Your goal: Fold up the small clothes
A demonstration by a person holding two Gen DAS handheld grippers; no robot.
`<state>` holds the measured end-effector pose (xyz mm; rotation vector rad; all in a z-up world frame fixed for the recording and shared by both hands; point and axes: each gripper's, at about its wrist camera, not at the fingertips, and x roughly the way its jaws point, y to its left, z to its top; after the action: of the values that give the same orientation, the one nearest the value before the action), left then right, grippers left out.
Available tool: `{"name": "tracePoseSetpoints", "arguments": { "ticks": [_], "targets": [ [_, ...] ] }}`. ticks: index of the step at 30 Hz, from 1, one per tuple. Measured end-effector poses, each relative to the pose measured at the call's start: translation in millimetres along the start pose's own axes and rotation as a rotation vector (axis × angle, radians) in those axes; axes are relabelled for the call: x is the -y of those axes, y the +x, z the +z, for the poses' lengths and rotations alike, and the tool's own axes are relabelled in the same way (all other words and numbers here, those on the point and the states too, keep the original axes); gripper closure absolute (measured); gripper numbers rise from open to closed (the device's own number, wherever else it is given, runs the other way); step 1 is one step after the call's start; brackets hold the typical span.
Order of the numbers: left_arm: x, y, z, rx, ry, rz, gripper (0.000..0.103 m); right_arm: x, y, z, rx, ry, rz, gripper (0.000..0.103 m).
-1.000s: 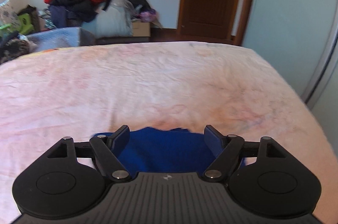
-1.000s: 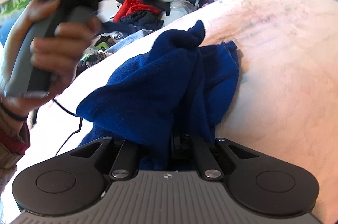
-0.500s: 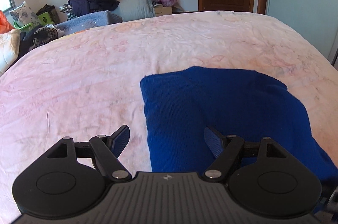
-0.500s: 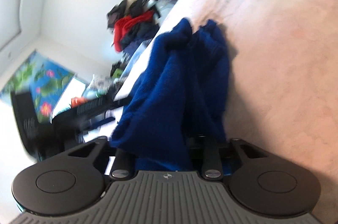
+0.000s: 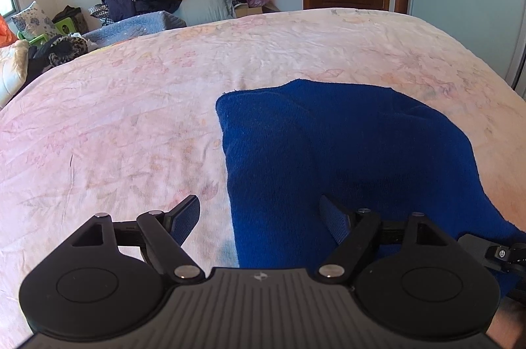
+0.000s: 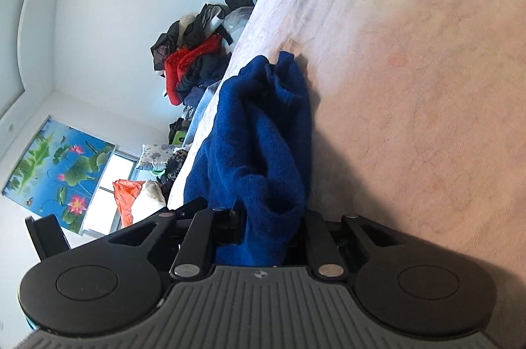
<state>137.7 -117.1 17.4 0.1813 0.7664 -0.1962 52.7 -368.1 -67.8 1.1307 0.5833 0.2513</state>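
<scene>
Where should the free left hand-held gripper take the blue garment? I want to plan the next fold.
At the blue garment's far left corner, coming in from the bare bedsheet side. That edge lies flat and straight, while the left hand-held gripper is open. The right hand-held gripper, jaws opening, has the other end between them.

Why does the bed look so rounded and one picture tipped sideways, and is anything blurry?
Left wrist view: the fisheye lens bulges the bed; sharp daylight, blue garment crisp. Right wrist view: the camera is rolled, so the room looks tilted; the garment shadows the sheet beside it; no blur.
</scene>
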Motion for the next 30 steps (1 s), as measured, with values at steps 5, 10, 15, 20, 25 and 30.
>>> {"name": "tracePoseSetpoints", "arguments": {
  "ticks": [5, 10, 15, 20, 25, 30],
  "targets": [
    [-15.7, -8.9, -2.5, 0.050, -0.020, -0.036, 0.022, -9.4, -18.3, 9.3, 0.023, -0.078, -0.030, 0.054],
    [-50.0, 5.5, 7.9, 0.029, -0.107, -0.144, 0.022, -28.6, -23.9, 46.0, 0.054, -0.279, -0.143, 0.017],
    [-73.2, 39.0, 17.5, -0.054, -0.249, -0.287, 0.022, -21.3, 26.0, 86.8, -0.126, -0.287, -0.081, 0.017],
    [-88.0, 77.3, 23.9, -0.121, -0.399, -0.395, 0.022, -27.0, 69.8, 109.4, -0.256, -0.307, 0.027, 0.015],
    [-86.2, 97.4, 39.1, -0.099, -0.462, -0.476, 0.036, -40.5, 108.6, 115.0, -0.349, -0.411, 0.086, 0.016],
    [-61.5, 100.8, 58.3, -0.068, -0.336, -0.451, 0.079, -40.0, 135.5, 124.8, -0.364, -0.407, 0.023, 0.076]
  ]
}}
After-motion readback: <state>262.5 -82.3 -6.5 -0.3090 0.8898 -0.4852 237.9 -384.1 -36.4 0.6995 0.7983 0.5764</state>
